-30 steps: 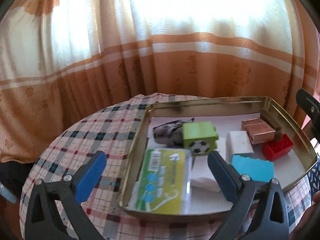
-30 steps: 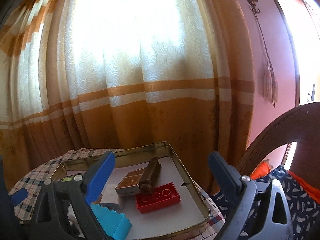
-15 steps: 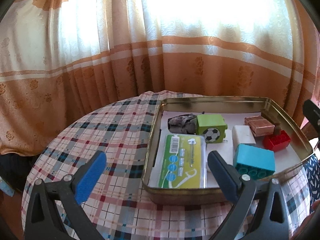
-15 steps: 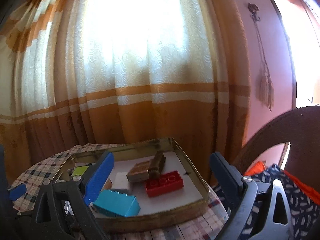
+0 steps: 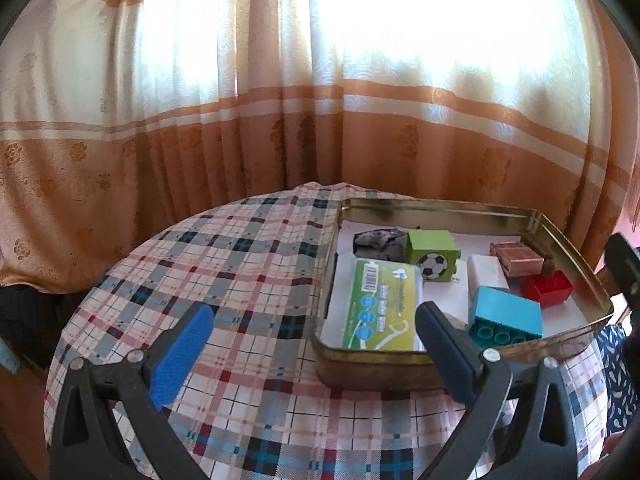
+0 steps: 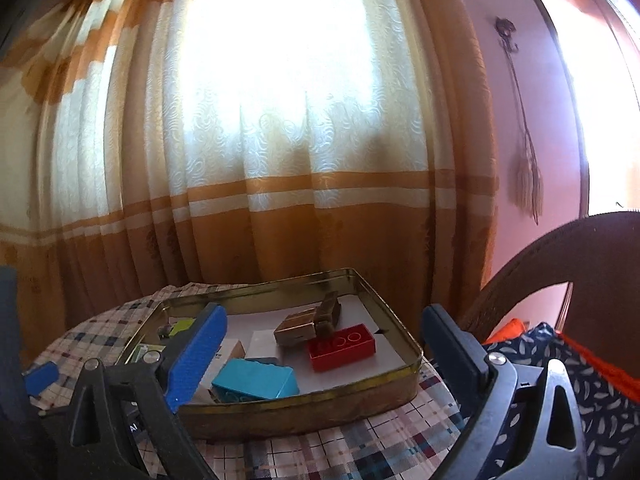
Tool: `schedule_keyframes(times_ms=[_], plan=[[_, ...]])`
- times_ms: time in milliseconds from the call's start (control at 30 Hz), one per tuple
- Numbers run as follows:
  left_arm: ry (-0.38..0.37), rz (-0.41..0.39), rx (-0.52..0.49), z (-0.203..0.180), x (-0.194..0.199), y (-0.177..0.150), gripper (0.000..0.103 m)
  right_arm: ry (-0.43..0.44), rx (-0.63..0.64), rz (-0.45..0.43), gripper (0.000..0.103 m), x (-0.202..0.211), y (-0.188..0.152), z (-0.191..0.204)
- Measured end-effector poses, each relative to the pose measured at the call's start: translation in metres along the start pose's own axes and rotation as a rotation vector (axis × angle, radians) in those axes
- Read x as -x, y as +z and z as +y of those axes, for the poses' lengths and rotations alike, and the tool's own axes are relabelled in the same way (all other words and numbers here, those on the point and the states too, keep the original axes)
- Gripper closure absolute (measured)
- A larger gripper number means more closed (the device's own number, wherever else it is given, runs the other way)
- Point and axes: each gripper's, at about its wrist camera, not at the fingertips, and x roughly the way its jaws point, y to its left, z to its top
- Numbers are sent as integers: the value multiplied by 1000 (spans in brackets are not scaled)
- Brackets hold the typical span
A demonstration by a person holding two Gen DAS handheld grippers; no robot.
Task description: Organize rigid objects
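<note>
A gold metal tray (image 5: 440, 205) (image 6: 404, 340) sits on a round table with a plaid cloth (image 5: 224, 264). Inside lie a green floss-pick pack (image 5: 380, 308), a green block with a football picture (image 5: 432, 256), a grey rock (image 5: 376, 240), a white block (image 5: 488, 272), a blue brick (image 5: 506, 316) (image 6: 256, 378), a red brick (image 5: 548, 288) (image 6: 342, 346) and a copper-brown box (image 5: 516, 254) (image 6: 300, 326). My left gripper (image 5: 312, 344) is open and empty, in front of the tray's near left corner. My right gripper (image 6: 320, 348) is open and empty, in front of the tray's near edge.
An orange and cream curtain (image 5: 320, 100) hangs right behind the table. A dark chair back (image 6: 560, 256) and blue patterned fabric (image 6: 600, 392) are at the right. The pink wall (image 6: 532, 120) carries a hanging tassel.
Both grippers have pulled back and lowered away from the tray; the tray now lies farther ahead. Both stay open. The tray's contents have not moved.
</note>
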Motion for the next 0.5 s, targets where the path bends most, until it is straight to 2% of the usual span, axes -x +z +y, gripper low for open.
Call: schedule_keyframes(times_ms=[200,500], plan=[[12,-107,-18,-1,11,4,0,-6,-14,-12,4,3,0,-4],[3,-101,-41,-6,15,4,0,-10,-4,-40,4,9,0,-2]])
